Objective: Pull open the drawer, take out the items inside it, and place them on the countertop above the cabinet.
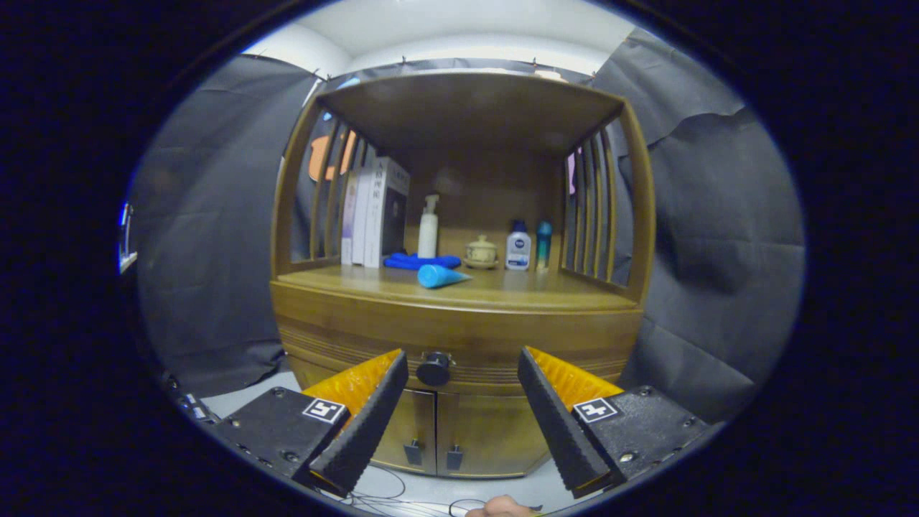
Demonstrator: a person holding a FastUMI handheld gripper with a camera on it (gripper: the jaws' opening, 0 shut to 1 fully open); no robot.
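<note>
Drawer (459, 337) shut, facing open tool (463, 366).

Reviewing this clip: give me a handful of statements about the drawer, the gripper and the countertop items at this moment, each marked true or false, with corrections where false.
1. The drawer is pulled fully open. False: its front sits flush with the cabinet.
2. The gripper is open, its fingers apart. True.
3. The fingers are clamped on the drawer knob. False: the knob sits between them, nearer the left finger, untouched as far as the view shows.
4. A blue cone-shaped item lies on its side on the countertop. True.
5. The two lower cabinet doors are closed. True.
6. The books lie flat in a stack. False: they stand upright beside the left slats.
</note>
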